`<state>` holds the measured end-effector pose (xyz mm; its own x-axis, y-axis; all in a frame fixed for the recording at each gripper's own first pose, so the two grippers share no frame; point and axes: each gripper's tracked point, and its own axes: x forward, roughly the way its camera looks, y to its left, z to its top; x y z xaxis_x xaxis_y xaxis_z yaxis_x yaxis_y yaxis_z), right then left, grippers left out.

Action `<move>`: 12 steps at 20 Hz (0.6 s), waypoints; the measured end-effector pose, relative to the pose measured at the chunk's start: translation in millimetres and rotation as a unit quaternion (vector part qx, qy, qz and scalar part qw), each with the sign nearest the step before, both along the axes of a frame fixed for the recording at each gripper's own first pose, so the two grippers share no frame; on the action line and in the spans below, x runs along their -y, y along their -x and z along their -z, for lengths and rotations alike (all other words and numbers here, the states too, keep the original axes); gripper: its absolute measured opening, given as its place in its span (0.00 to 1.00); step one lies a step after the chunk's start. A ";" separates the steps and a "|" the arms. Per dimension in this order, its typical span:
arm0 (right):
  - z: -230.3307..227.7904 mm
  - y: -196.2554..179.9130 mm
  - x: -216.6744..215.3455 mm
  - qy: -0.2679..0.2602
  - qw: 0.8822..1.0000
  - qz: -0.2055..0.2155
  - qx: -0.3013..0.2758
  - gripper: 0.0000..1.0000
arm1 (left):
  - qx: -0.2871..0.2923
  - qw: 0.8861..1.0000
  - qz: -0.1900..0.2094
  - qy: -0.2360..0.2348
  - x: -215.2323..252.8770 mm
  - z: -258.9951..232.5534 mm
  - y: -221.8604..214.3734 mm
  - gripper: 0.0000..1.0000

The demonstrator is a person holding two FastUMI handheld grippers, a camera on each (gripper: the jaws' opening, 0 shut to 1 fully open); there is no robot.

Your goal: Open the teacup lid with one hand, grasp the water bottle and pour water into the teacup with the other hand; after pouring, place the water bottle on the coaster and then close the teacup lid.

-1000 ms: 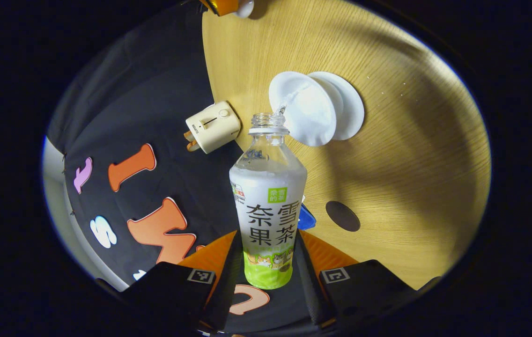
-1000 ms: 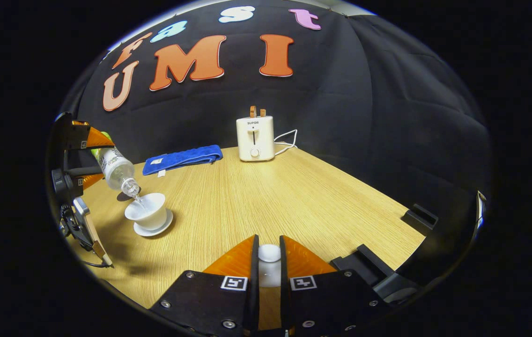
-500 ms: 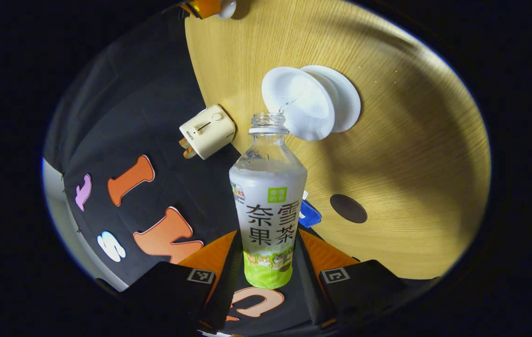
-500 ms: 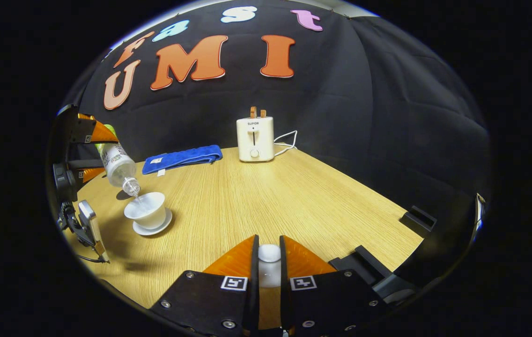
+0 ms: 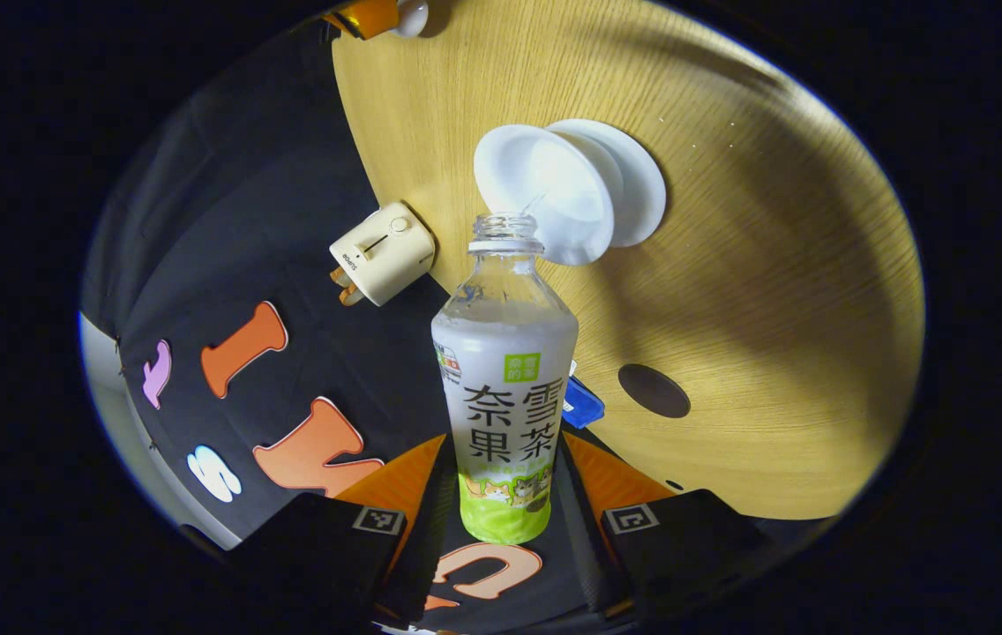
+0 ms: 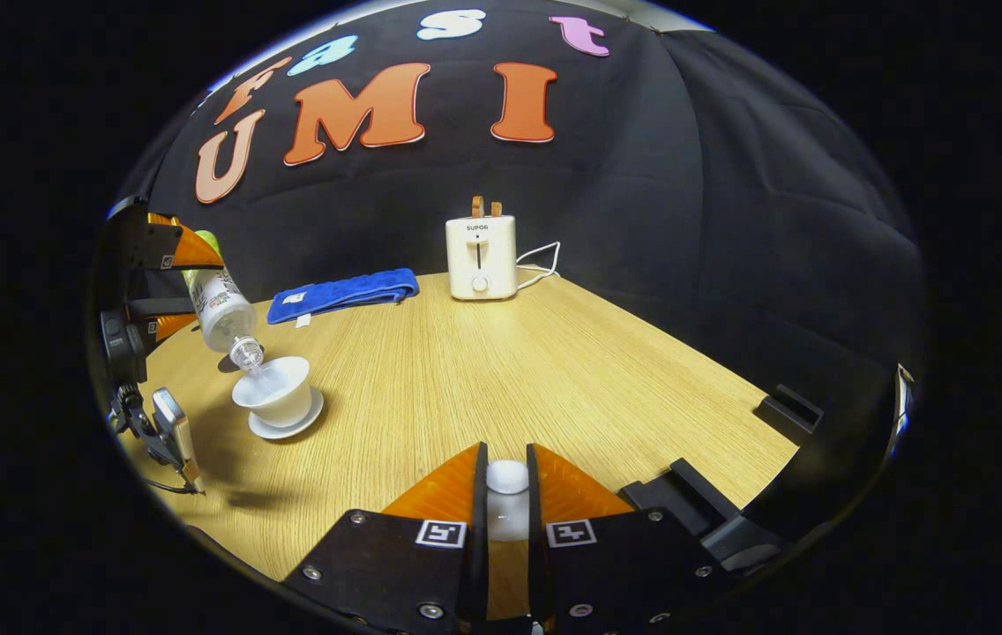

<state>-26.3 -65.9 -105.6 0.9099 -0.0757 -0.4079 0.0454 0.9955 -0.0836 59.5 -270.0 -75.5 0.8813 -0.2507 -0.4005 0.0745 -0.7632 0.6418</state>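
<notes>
My left gripper (image 5: 505, 494) is shut on the water bottle (image 5: 505, 388), which has no cap and carries a white and green label. The bottle is tipped, its mouth just over the rim of the white teacup (image 5: 545, 190) on its saucer (image 5: 638, 185), and a thin stream runs into the cup. A dark round coaster (image 5: 654, 391) lies on the table beside the bottle. In the right gripper view, my right gripper (image 6: 507, 481) is shut on the white knob of the teacup lid (image 6: 507, 498), held off to the side of the teacup (image 6: 276, 401) and tilted bottle (image 6: 223, 313).
A cream toaster (image 6: 479, 257) with a white cord stands at the back edge of the wooden table (image 6: 510, 370). A blue folded cloth (image 6: 342, 295) lies left of it, behind the cup. A black bracket (image 6: 788, 410) sits at the table's right edge.
The left gripper has lifted the bottle a little and eased its tilt; the stream has thinned. The right gripper holds the lid still.
</notes>
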 end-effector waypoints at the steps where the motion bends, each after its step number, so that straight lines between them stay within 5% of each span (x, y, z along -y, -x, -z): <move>1: 0.9 -0.2 -0.9 0.002 1.000 -0.002 -0.001 0.19 | -0.003 1.000 -0.004 0.012 -0.2 0.9 1.3 0.65; 7: 0.7 2.3 -7.4 0.003 1.000 -0.010 -0.005 0.19 | -0.054 0.991 -0.060 0.102 -10.2 19.9 7.2 0.64; 12: -1.9 6.1 -9.1 0.002 1.000 -0.010 -0.005 0.18 | -0.091 0.965 -0.107 0.220 -16.2 30.0 9.9 0.64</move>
